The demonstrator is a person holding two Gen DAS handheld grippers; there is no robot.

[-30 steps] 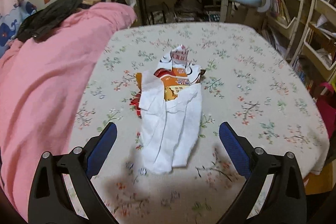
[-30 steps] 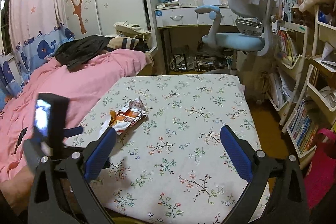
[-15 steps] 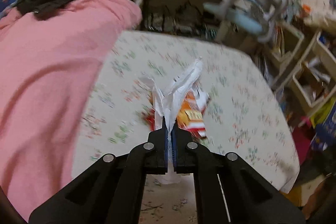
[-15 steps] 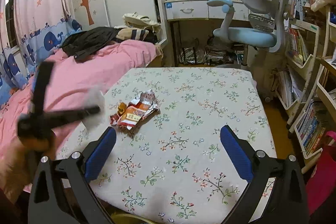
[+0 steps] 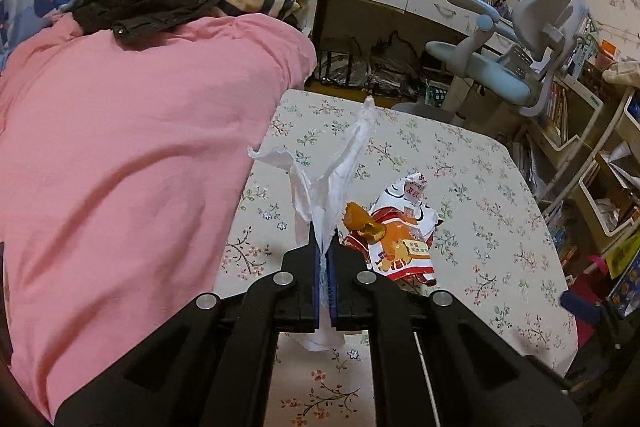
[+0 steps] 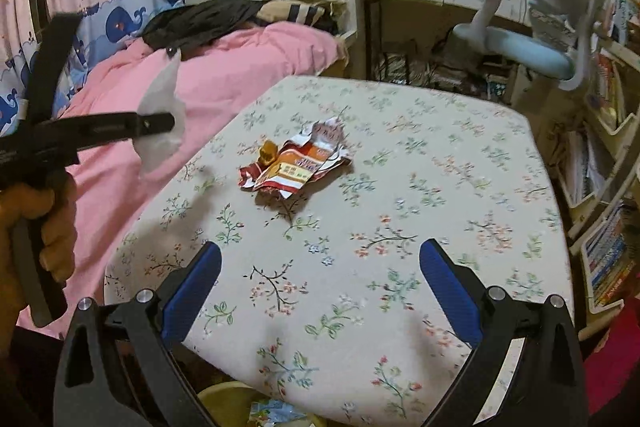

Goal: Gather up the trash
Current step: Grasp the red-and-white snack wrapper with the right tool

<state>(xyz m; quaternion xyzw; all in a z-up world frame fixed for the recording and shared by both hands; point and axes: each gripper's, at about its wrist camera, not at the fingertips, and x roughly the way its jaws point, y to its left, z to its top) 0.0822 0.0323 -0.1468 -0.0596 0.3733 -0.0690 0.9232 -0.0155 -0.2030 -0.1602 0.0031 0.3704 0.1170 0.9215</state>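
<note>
The left gripper (image 5: 324, 259) is clamped tight on a crumpled white tissue (image 5: 340, 163), which hangs clear of the table (image 6: 460, 155) with its ends sticking out above and below the pads. The right gripper (image 6: 320, 279) stands wide with nothing between its fingers, low over the near edge of the table.

So one piece of trash is picked up but, as far as I can see, not yet dropped anywhere. A torn snack wrapper (image 6: 298, 167) lies on the table with a small brown scrap (image 6: 267, 151) at its end; those look to be what is left. A yellowish rim with a bright packet inside (image 6: 240, 407) shows below the near table edge (probably the bin, though too little shows to be sure).

The table wears a pale floral cloth. A bed with a pink blanket (image 5: 132, 167) adjoins it on the left, a blue-grey desk chair (image 6: 532, 23) stands beyond, and bookshelves (image 6: 608, 155) crowd the right.
</note>
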